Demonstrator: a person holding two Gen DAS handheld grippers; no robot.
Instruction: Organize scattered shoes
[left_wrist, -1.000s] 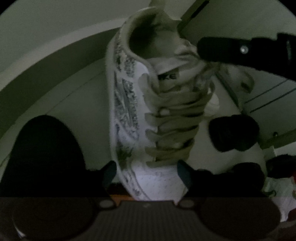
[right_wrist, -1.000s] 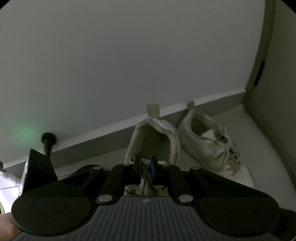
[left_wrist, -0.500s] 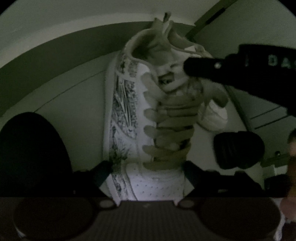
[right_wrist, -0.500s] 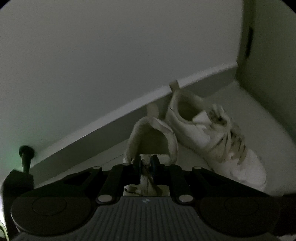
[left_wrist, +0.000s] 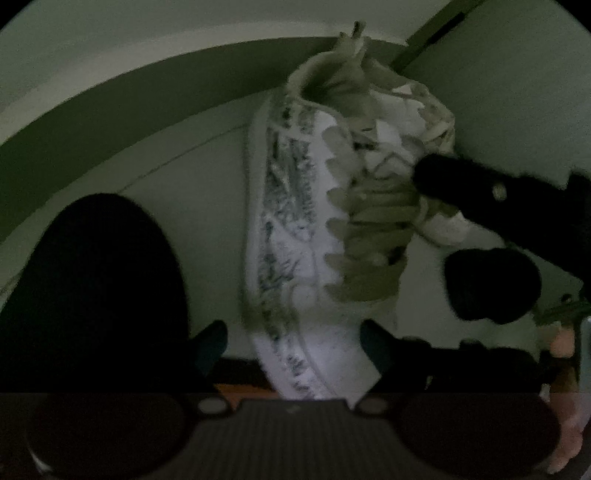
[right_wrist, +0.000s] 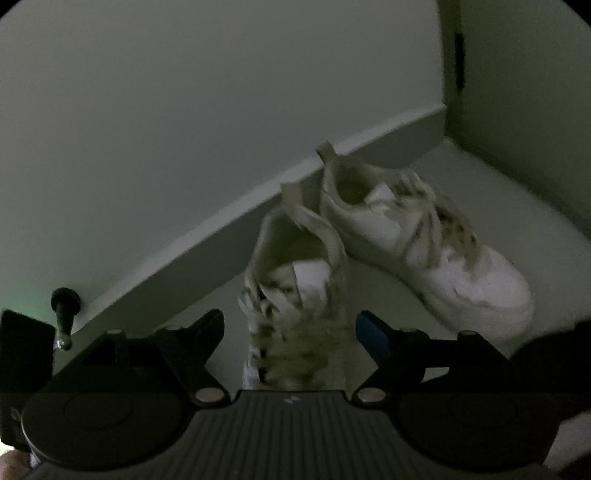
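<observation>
The light is dim and both views are a little blurred. Two white sneakers stand on the floor (right_wrist: 461, 177) in the corner where the wall (right_wrist: 221, 92) with its baseboard (right_wrist: 207, 240) meets a side wall. The far sneaker (right_wrist: 424, 240) has its heel close to the baseboard and its toe turned away from it. The near sneaker (left_wrist: 306, 229), with a dark pattern on its side and pale laces, lies just beside it, heel also toward the baseboard.

The left tongs (left_wrist: 293, 339) are wide, one finger on each side of the toe of the near sneaker; I cannot tell if the fingers touch it. The right tongs (right_wrist: 290, 332) are opening, and the laced middle of the same sneaker lies between the fingers, which do not press it. In the left view one finger of the right tongs reaches in from the right, over the laces.

A dark door stopper (right_wrist: 64, 314) stands out from the baseboard, further along the wall.
</observation>
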